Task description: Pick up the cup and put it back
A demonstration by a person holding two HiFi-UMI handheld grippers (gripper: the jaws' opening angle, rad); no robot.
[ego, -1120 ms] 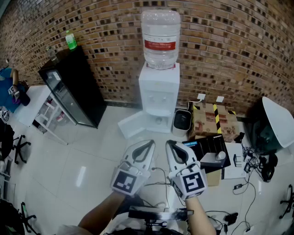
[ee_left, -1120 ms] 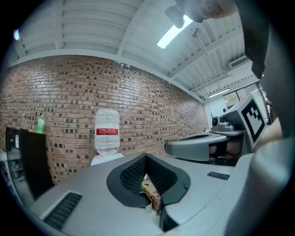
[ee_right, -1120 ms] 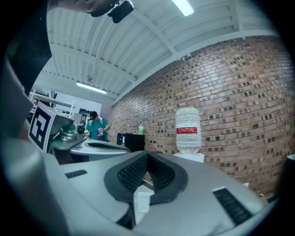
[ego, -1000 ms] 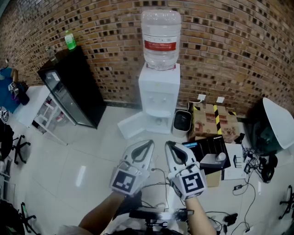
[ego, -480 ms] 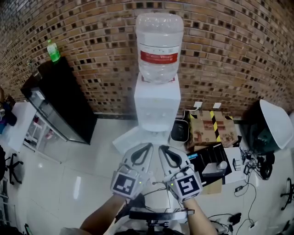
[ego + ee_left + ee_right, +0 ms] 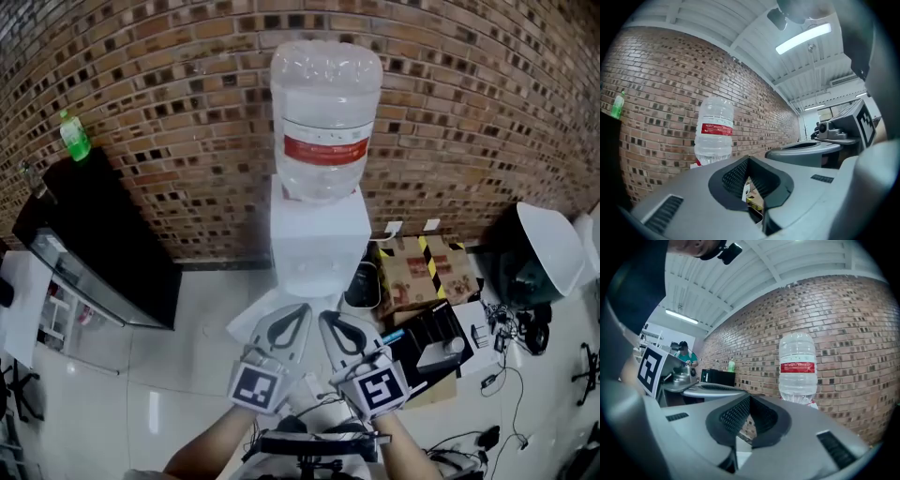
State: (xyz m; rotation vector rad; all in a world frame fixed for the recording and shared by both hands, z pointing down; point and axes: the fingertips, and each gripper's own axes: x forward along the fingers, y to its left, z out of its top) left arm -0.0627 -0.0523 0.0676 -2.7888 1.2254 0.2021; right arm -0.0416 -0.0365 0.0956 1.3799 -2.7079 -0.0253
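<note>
The left gripper (image 6: 298, 311) and the right gripper (image 6: 327, 319) are observed side by side and just apart at the bottom centre of the head view, both directed at a white water dispenser (image 6: 319, 234). In the left gripper view the fingers are seen drawn together at the tips, with nothing gripped between them; only a sliver of background shows through the recess in the pads. In the right gripper view the same condition is noted: the fingers are closed on each other and hold nothing. The dispenser is found standing on the white tiled floor (image 6: 187, 328) against the brick wall (image 6: 469, 94), with 1 large clear bottle (image 6: 325, 112) bearing a red label inverted on its top. The cup cannot be made out in any of the 3 views. A black bin (image 6: 361, 281) is noted just beside the dispenser's right side, and a cardboard box (image 6: 422, 267) with yellow-and-black tape lies next to the bin. A black cabinet (image 6: 94, 234) is recorded well to the dispenser's left, with 1 green bottle (image 6: 73, 136) upright at the wall-side edge of its top.
</note>
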